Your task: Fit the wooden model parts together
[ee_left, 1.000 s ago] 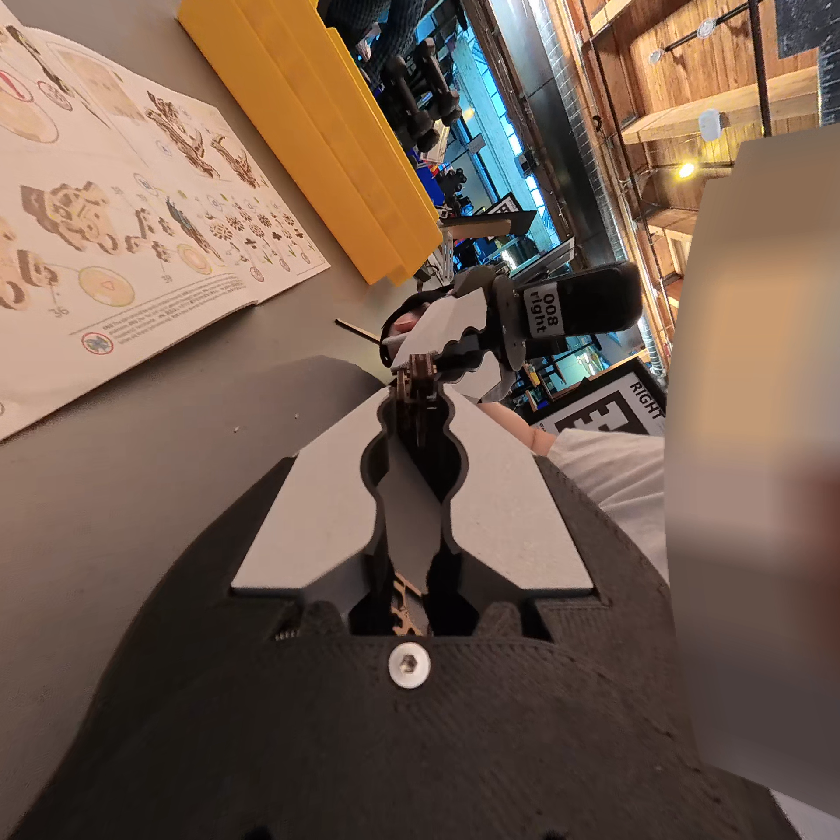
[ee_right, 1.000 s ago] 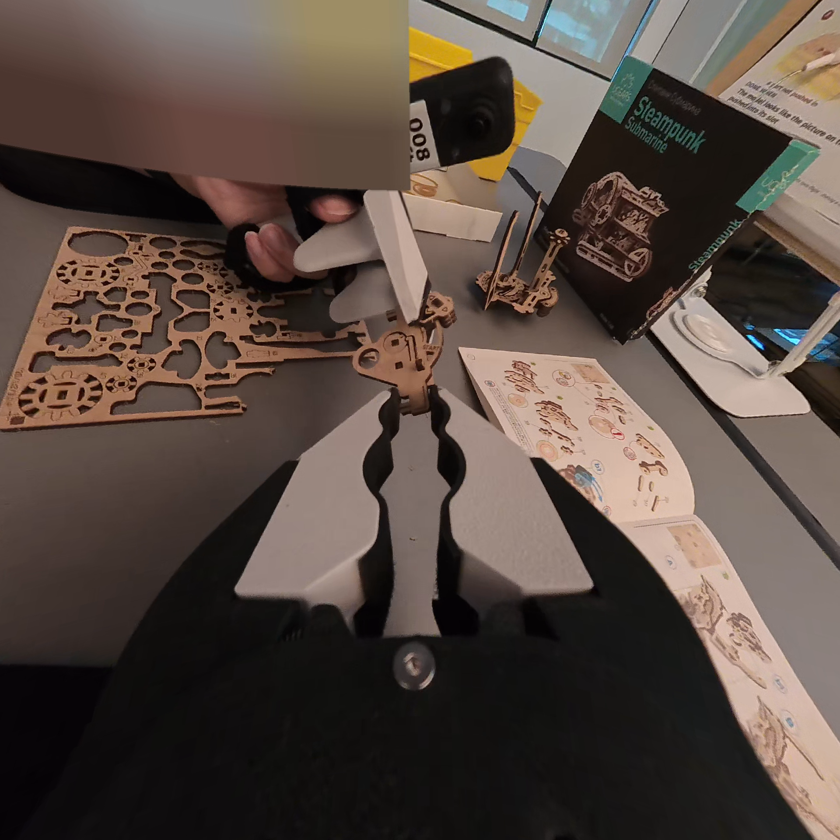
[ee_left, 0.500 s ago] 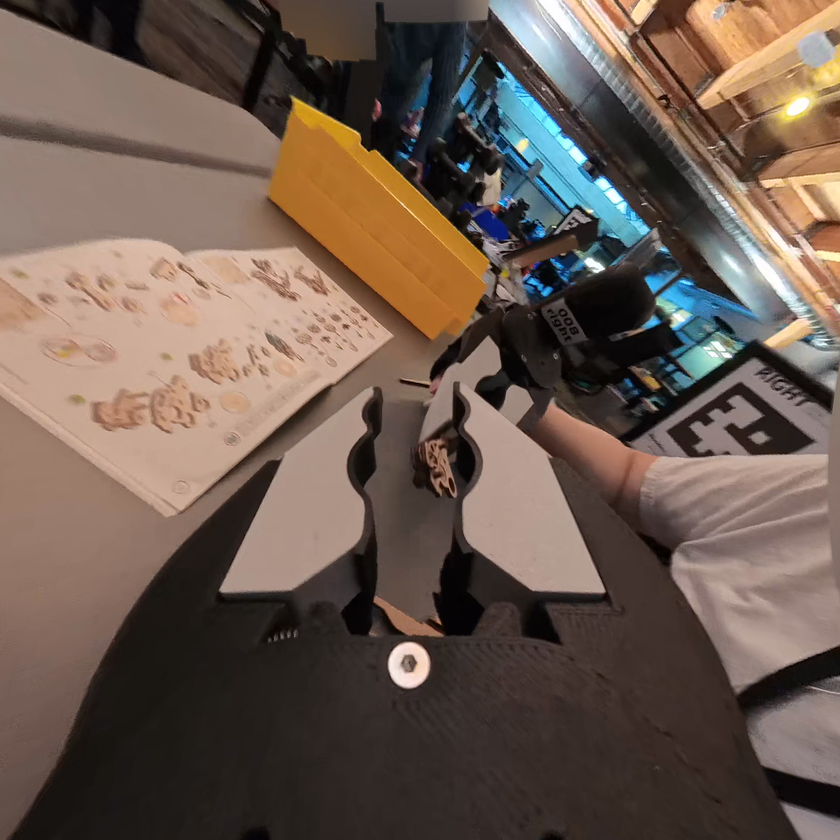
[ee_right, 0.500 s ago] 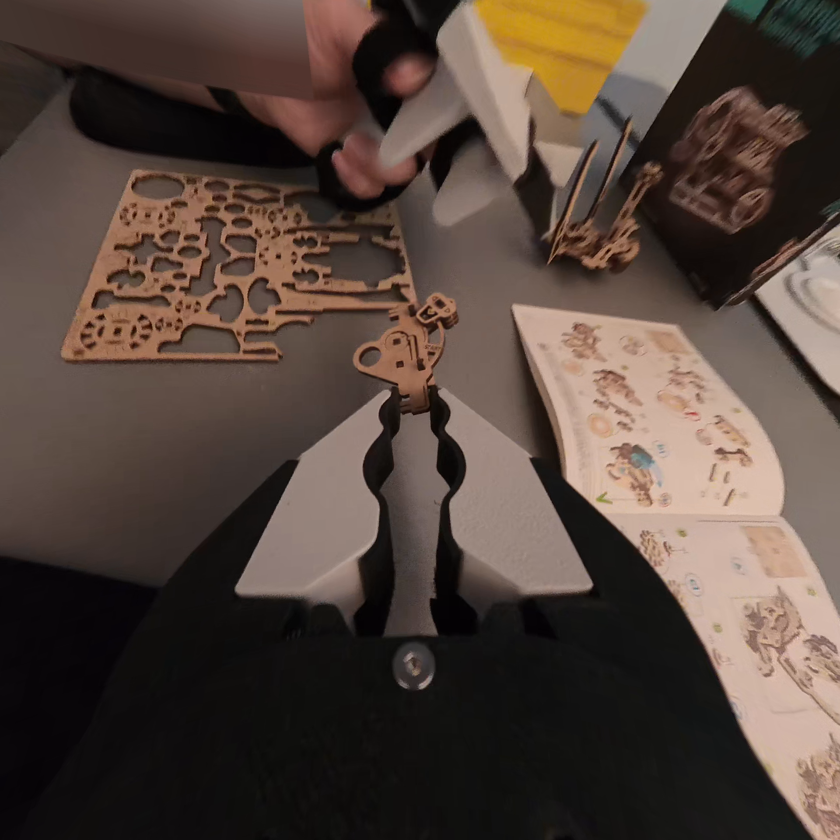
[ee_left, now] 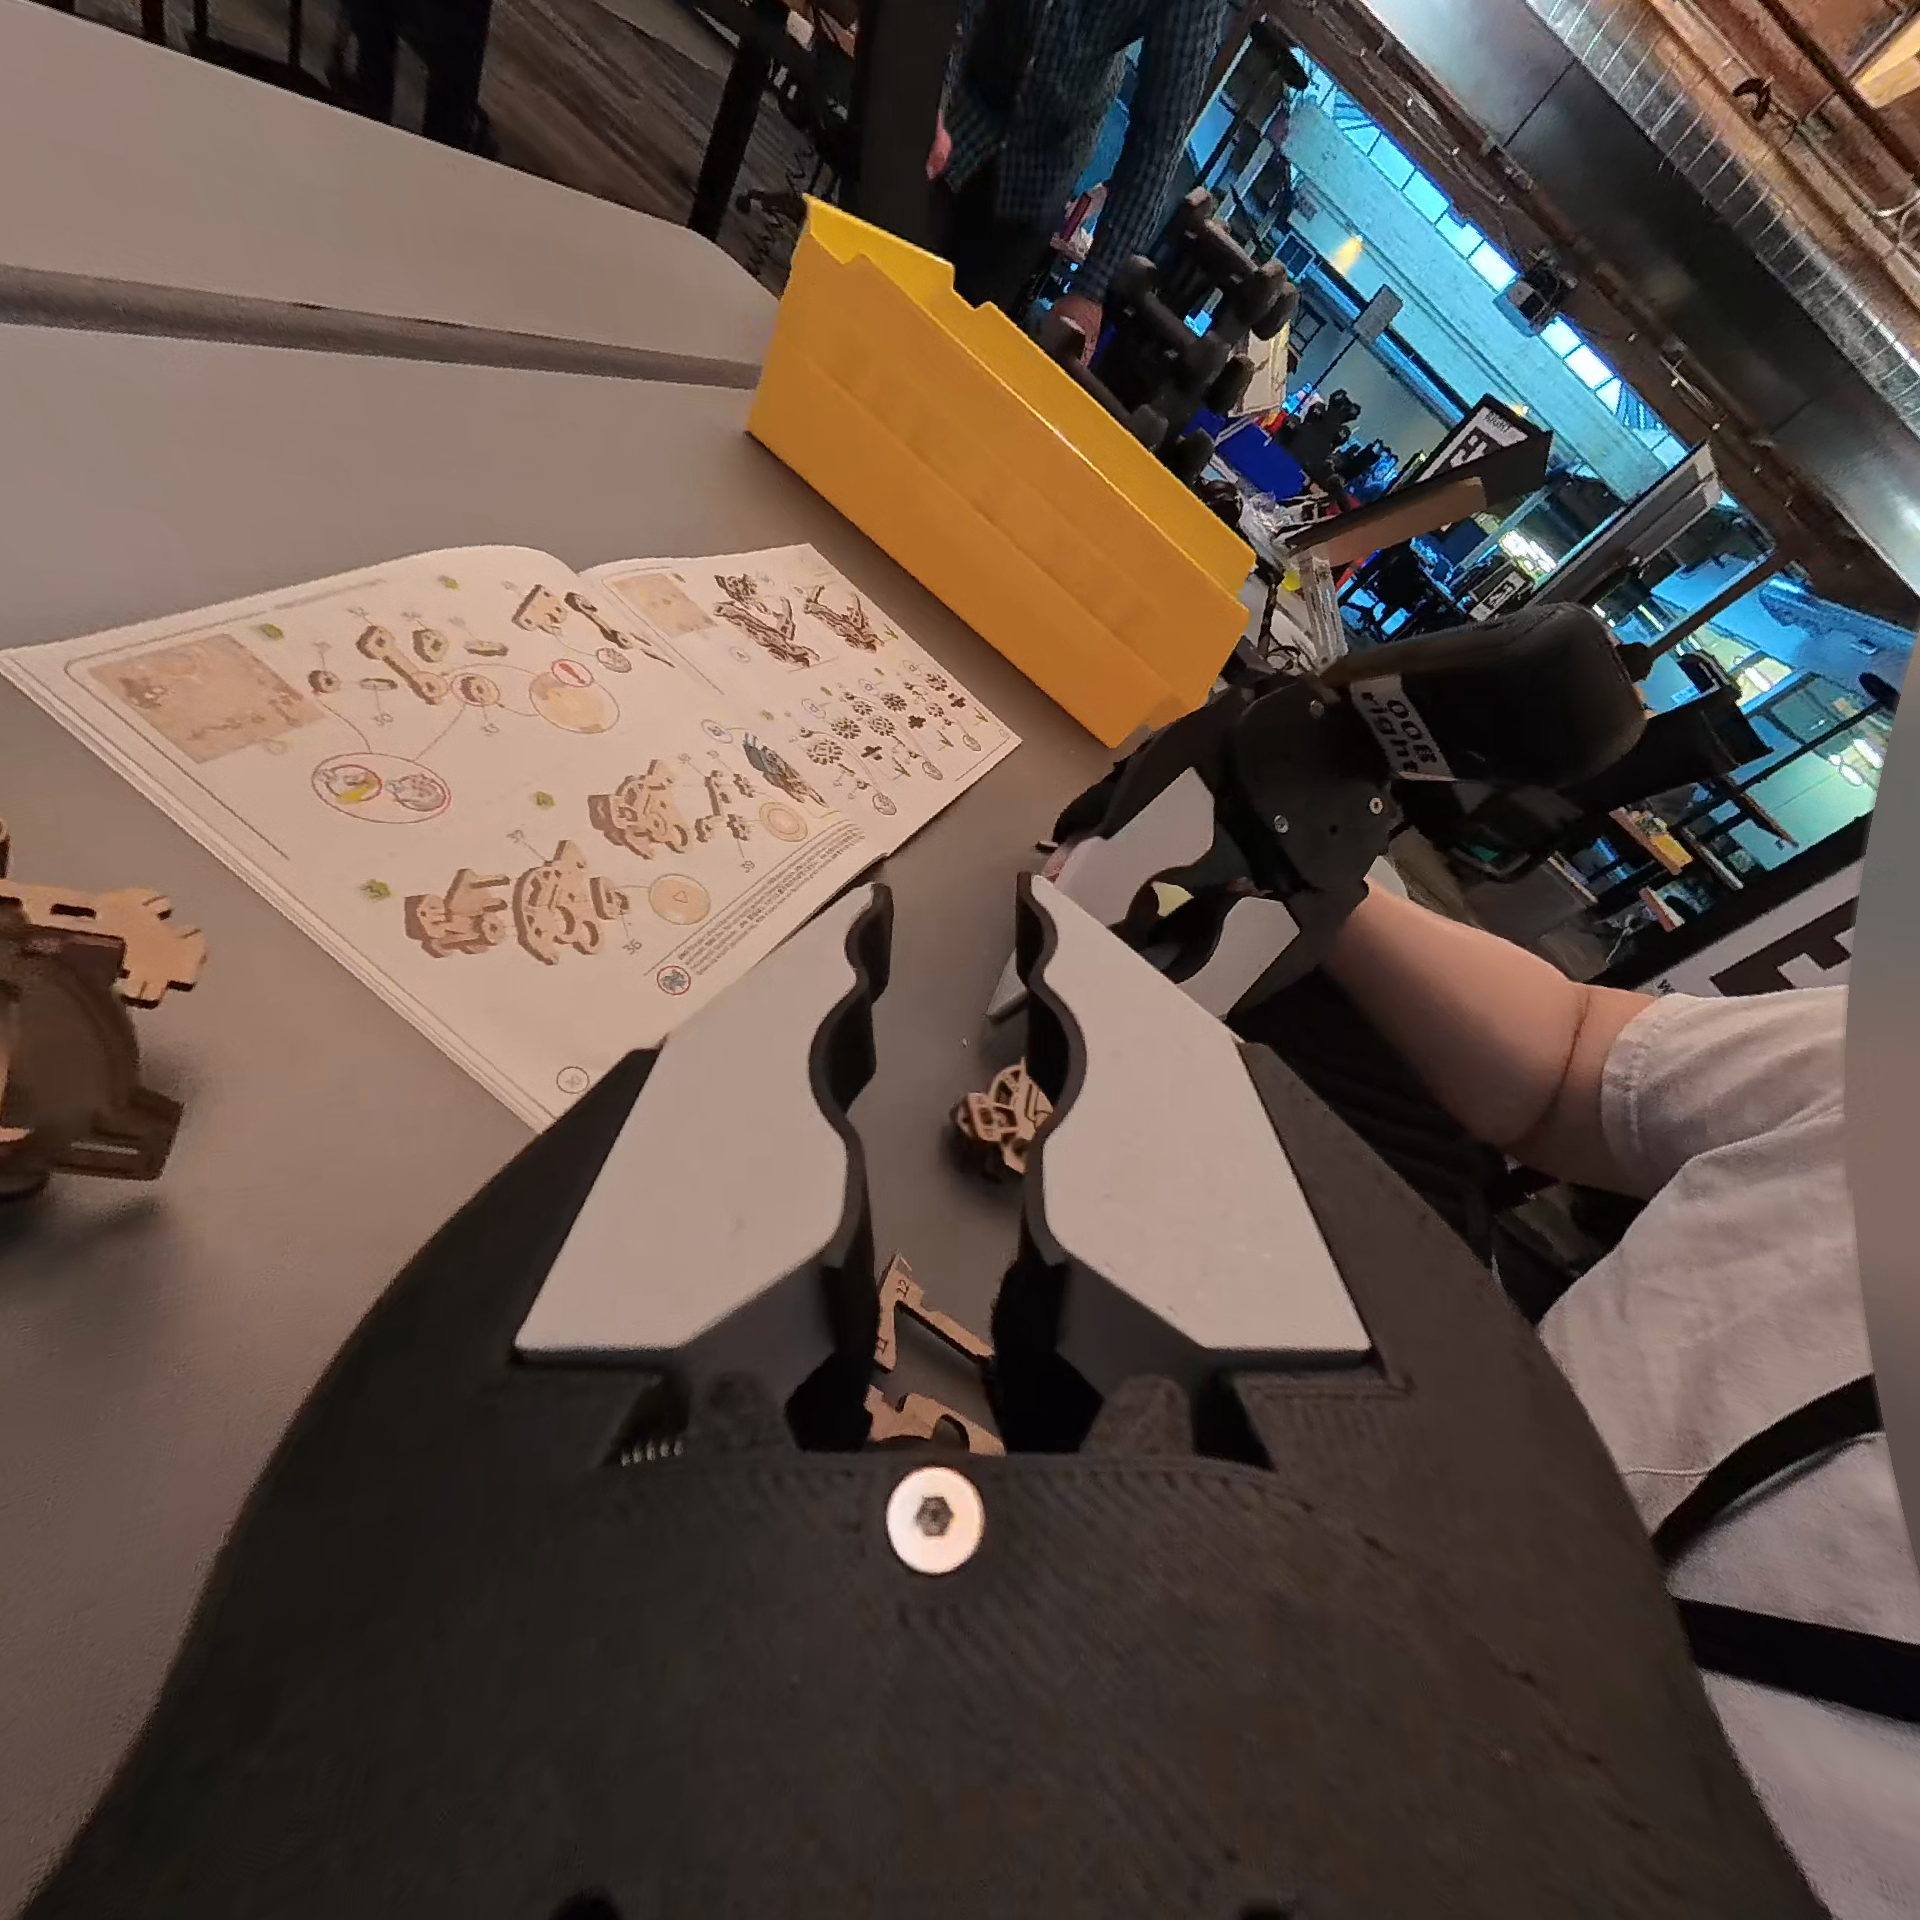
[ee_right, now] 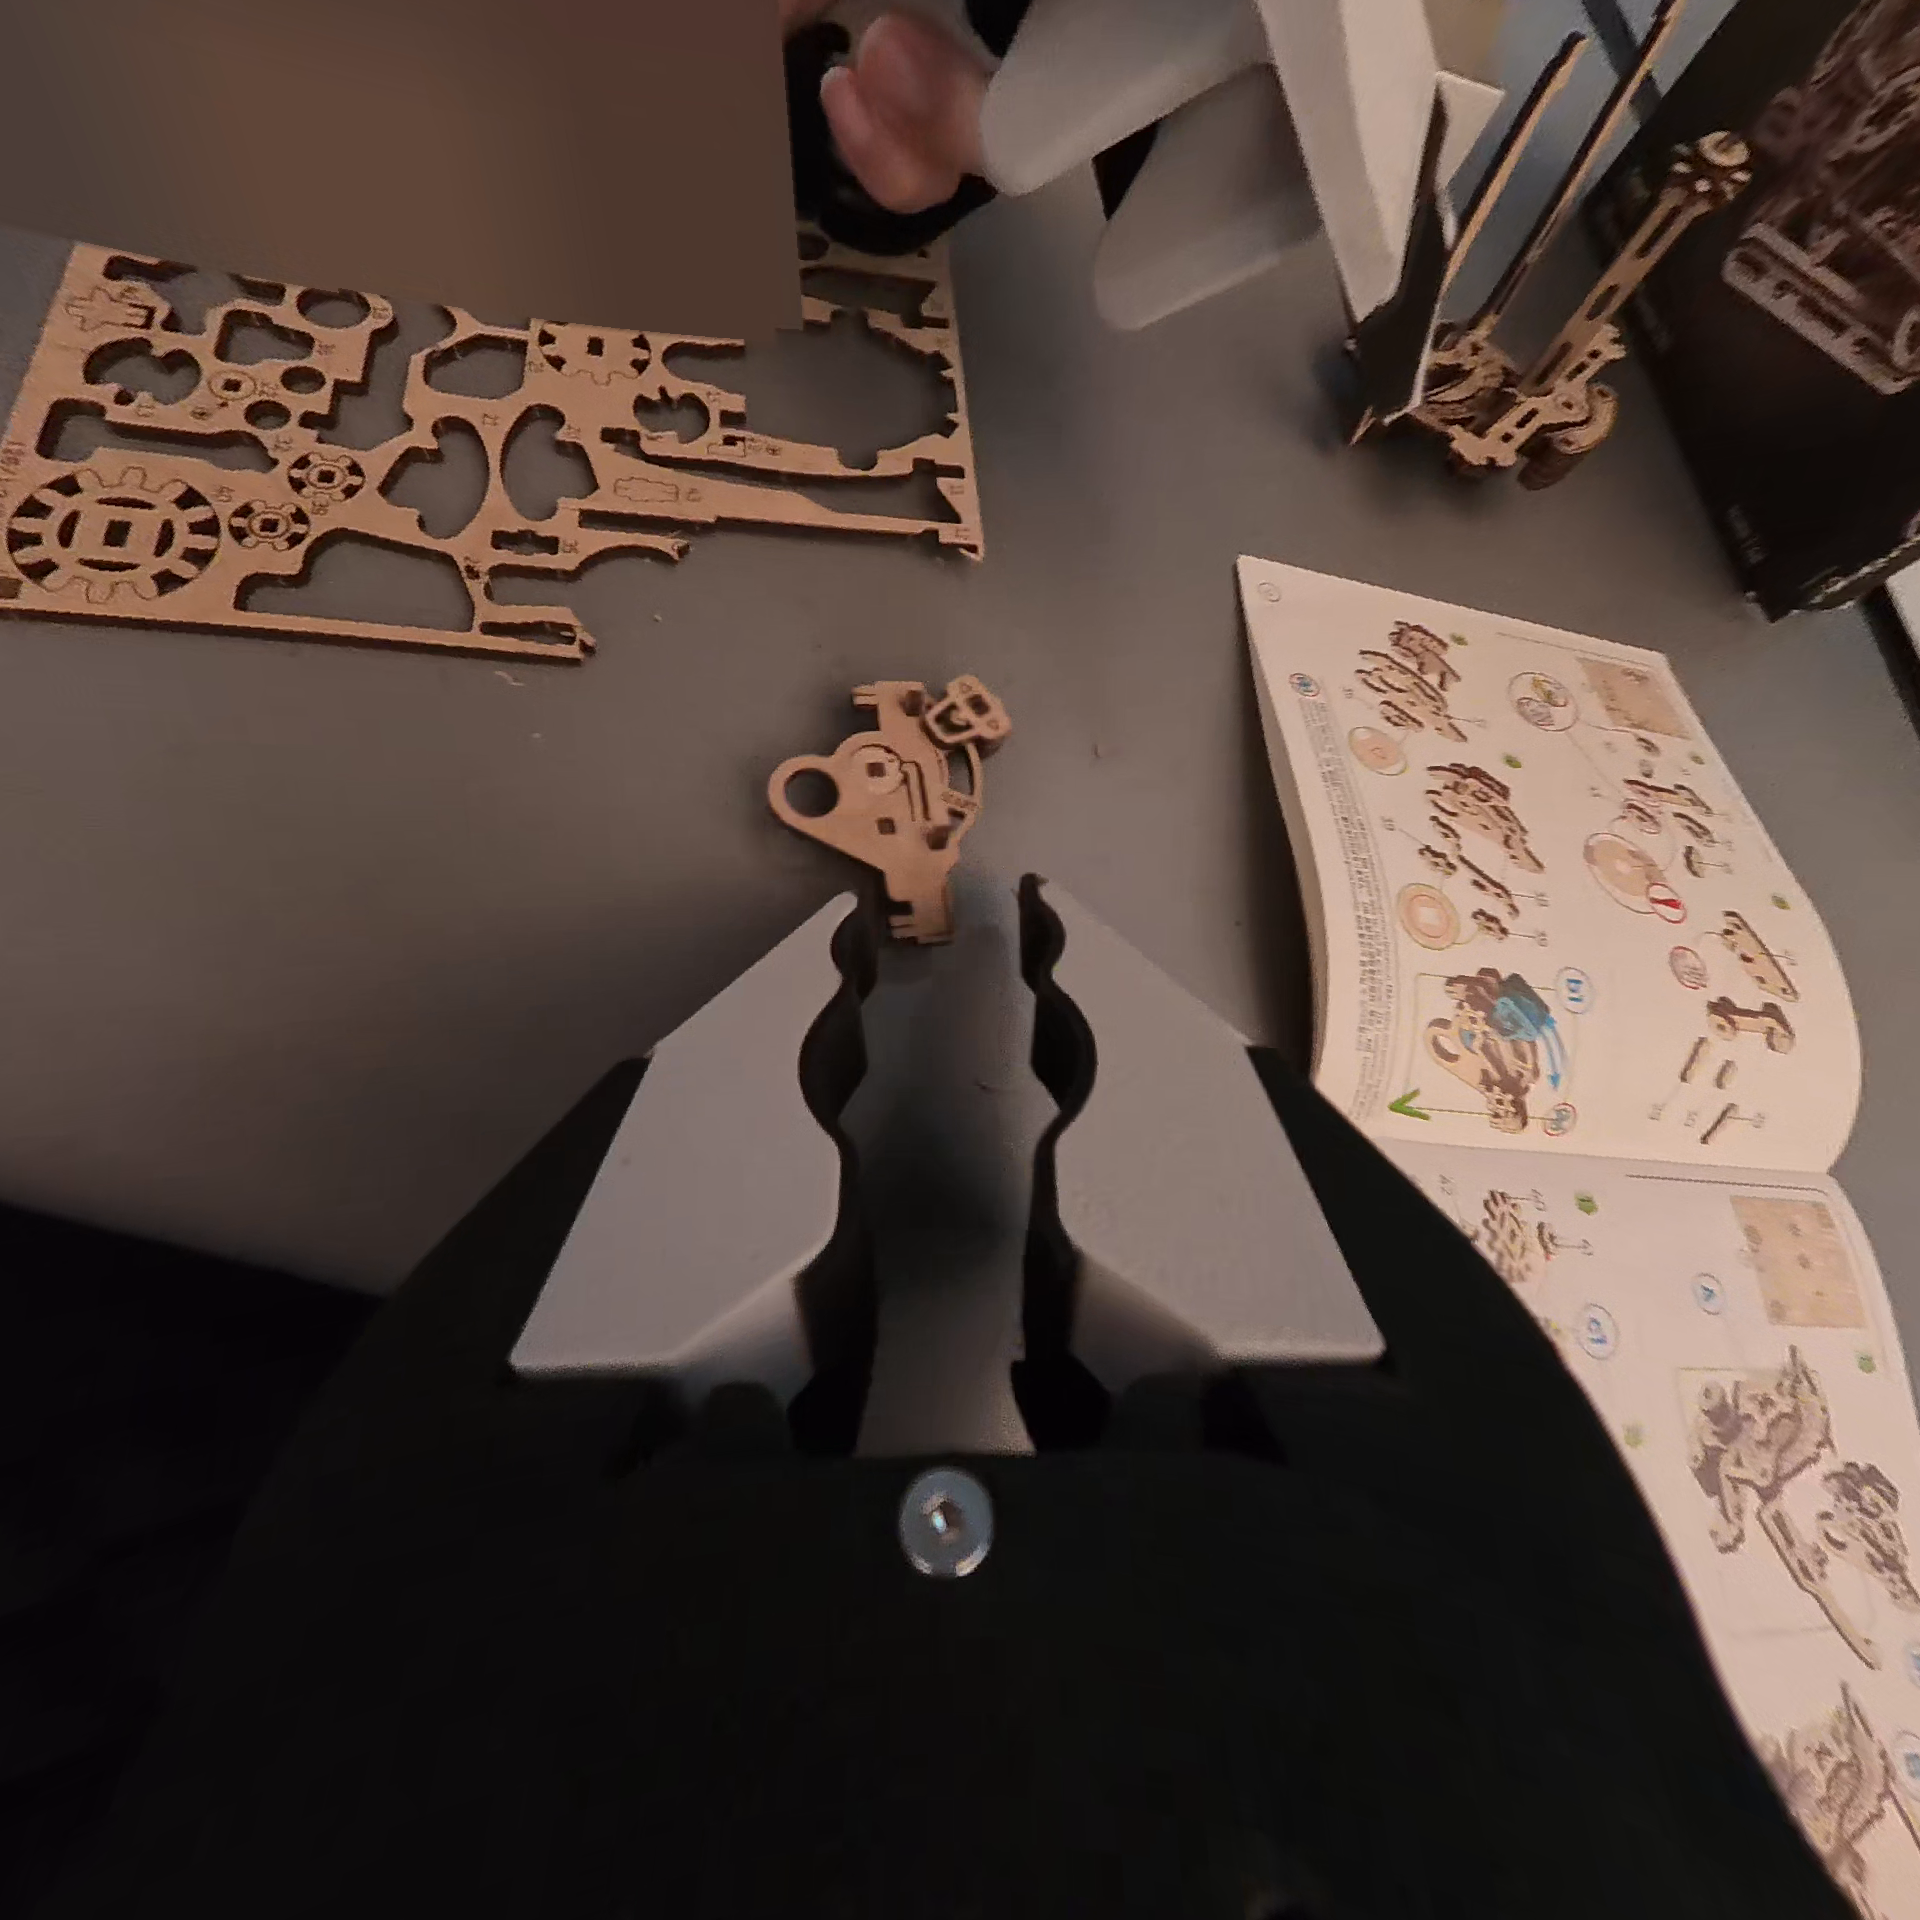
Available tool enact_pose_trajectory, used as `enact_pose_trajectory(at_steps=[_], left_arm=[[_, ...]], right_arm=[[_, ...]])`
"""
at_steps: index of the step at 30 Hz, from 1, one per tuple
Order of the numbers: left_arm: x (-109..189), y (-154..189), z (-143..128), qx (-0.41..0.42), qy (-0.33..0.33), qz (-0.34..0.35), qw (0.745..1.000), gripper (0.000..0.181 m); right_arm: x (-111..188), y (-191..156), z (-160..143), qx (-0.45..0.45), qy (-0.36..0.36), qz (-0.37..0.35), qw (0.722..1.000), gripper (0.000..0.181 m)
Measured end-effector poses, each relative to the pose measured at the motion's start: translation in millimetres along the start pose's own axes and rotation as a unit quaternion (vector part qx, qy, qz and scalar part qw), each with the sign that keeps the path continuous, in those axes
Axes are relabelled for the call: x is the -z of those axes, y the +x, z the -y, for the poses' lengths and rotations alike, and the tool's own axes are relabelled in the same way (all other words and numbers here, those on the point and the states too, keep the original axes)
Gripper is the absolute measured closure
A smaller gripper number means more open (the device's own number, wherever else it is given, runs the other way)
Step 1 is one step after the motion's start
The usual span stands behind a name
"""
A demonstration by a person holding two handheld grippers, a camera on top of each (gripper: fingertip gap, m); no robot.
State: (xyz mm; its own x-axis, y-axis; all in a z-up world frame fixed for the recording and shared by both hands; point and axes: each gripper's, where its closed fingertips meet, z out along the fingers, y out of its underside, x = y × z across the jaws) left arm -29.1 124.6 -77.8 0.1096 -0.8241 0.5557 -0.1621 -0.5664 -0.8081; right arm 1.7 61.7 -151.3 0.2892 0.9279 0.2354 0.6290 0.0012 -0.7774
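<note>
Flat laser-cut plywood part (ee_right: 894, 800) on matte grey table (ee_right: 416, 831), right tool (ee_right: 940, 904) spread

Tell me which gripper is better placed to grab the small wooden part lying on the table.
Right, probably: the right gripper has open jaws at the wooden part, while the left gripper sits farther off, near the upright assembly.

Between the bases of the left gripper's fingers (ee_left: 748, 1174), a flat tan wooden cut-out (ee_left: 914, 1351) shows only in part; the black body hides the rest. To the right fingertip's inner side, a small wooden gear assembly (ee_left: 997, 1117) is half covered by that finger. Far left of the fingers, a brown wooden drum-shaped assembly (ee_left: 62, 1029) is cut by the frame edge. In the right wrist view, the perforated tan wooden sheet (ee_right: 416, 468) beyond the fingers is partly covered by a blurred patch.
</note>
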Motion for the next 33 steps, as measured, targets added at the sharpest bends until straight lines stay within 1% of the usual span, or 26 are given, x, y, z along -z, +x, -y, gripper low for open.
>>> enact_pose_trajectory(at_steps=[8, 12, 15, 19, 23, 25, 28, 33], left_arm=[[3, -1, 3, 0.055, 0.016, -0.029, 0.998, 0.159], [5, -1, 5, 0.043, 0.023, -0.022, 0.999, 0.16], [5, -1, 6, 0.037, 0.025, -0.018, 0.999, 0.16], [5, 0, 4, 0.032, 0.022, -0.015, 0.999, 0.16], [5, -1, 3, 0.025, 0.02, -0.007, 0.999, 0.161], [5, -2, 2, 0.019, 0.018, -0.004, 1.0, 0.161], [7, -5, 3, 0.011, 0.018, 0.01, 1.0, 0.162], [8, -8, 3, 0.016, 0.022, 0.016, 1.0, 0.162]], right_arm=[[8, 0, -4, 0.024, 0.0, -0.026, 0.999, 0.156], [12, -1, -5, 0.023, 0.003, -0.029, 0.999, 0.156], [14, 3, 0, 0.019, 0.018, -0.04, 0.999, 0.156], [25, 18, 11, 0.026, 0.043, -0.099, 0.994, 0.156], [32, 27, 20, 0.028, 0.065, -0.139, 0.988, 0.162], [30, 26, 19, 0.033, 0.058, -0.139, 0.988, 0.165], [29, 30, 14, 0.049, 0.039, -0.159, 0.985, 0.165], [26, 27, 11, 0.055, 0.027, -0.154, 0.986, 0.167]])
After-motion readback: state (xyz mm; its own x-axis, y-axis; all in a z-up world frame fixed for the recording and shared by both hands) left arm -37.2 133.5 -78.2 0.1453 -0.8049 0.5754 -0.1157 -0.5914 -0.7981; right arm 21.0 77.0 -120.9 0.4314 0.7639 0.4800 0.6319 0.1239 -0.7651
